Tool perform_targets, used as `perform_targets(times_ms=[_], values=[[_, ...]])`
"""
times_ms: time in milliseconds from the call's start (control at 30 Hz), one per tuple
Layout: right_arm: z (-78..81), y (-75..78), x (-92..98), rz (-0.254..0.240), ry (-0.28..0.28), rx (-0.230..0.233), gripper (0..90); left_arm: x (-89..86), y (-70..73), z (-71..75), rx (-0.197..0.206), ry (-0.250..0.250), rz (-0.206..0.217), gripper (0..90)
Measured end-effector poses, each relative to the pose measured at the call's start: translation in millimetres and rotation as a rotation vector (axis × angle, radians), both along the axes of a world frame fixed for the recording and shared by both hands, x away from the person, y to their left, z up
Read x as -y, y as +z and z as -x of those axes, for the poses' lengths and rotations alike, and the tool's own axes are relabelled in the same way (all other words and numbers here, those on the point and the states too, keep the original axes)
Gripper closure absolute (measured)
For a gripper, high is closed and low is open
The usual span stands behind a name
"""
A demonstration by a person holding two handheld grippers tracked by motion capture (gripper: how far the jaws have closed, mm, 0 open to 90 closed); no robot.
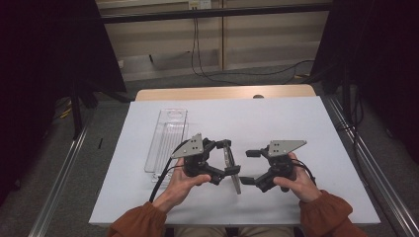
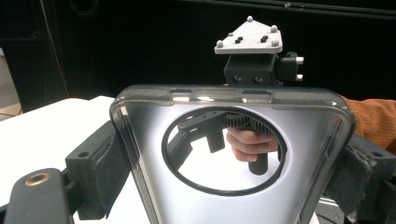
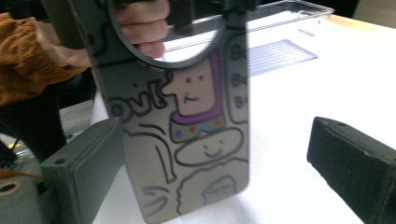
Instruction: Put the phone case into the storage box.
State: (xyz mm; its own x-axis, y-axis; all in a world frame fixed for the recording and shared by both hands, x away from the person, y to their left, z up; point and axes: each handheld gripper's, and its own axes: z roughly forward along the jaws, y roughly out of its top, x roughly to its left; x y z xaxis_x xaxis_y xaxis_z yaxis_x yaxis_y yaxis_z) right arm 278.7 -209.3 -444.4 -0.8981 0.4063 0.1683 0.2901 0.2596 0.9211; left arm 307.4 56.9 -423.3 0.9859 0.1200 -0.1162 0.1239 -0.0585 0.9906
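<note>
White covering lies over the surface [image 1: 276, 118], with dark curtains on both sides and a clear plastic tray [image 1: 167, 139] lying at the left part of it. Near the person's edge, the left hand-held gripper [image 1: 228, 160] is clamped on a phone case [image 1: 232, 170], which stands on edge between the two hands, raised a little above the surface. In the left hand-held gripper view its padded jaws press on the case's two long sides [image 2: 233, 154], and the large round ring in the case's back frames the person's fingers [image 2: 250, 142] on the other tool. The right hand-held gripper [image 1: 250, 167] faces the case with its jaws spread wide apart, one above and one below in the high view. In the right hand-held gripper view the cartoon-printed back of the case [image 3: 187, 130] sits between the pads, just beside the left pad [image 3: 88, 163]; whether it touches that pad cannot be told, and the right pad [image 3: 350, 163] stands well apart from it.
</note>
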Motion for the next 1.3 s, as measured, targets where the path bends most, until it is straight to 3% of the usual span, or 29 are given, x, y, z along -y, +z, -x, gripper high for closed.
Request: perform_targets(times_ms=[133, 367, 400, 567, 633, 867, 900, 933, 1033, 1300], values=[[-1.6, -0.4, 4.6, 0.000, -0.042, -0.001, 3.7, -3.4, -1.4, -0.6, -0.002, 0.020, -0.019, 12.7], [-2.5, 1.3, 10.7, -0.003, -0.113, 0.003, 3.8, -10.9, 0.1, -3.2, -0.016, 0.069, -0.009, 12.8], [-2.3, 1.6, 11.5, -0.006, -0.123, 0.007, 3.8, -11.3, 0.3, -2.5, -0.018, 0.095, -0.009, 12.8], [-0.6, 3.4, 14.0, -0.002, -0.176, 0.019, 3.5, -15.6, 2.1, -4.2, -0.020, 0.098, -0.010, 12.8], [0.3, 4.1, 14.3, 0.002, -0.192, 0.035, 3.3, -16.1, 3.0, -3.1, -0.024, 0.125, -0.006, 12.7], [2.6, 6.8, 17.7, -0.004, -0.230, 0.053, 2.9, -21.9, 6.6, -3.1, -0.023, 0.146, -0.001, 12.8], [3.1, 7.3, 18.4, -0.004, -0.238, 0.051, 2.6, -23.5, 7.9, -2.1, -0.023, 0.169, -0.018, 12.7], [3.4, 7.4, 19.2, -0.005, -0.246, 0.056, 2.5, -23.6, 7.5, -3.0, -0.020, 0.154, -0.002, 12.8], [6.1, 6.2, 22.2, -0.001, -0.276, 0.069, 2.0, -25.8, 7.8, -2.9, -0.021, 0.172, -0.003, 12.8], [14.0, 1.9, 34.4, -0.022, -0.301, 0.063, 2.3, -29.0, 7.1, -2.5, -0.033, 0.227, -0.008, 12.8]])
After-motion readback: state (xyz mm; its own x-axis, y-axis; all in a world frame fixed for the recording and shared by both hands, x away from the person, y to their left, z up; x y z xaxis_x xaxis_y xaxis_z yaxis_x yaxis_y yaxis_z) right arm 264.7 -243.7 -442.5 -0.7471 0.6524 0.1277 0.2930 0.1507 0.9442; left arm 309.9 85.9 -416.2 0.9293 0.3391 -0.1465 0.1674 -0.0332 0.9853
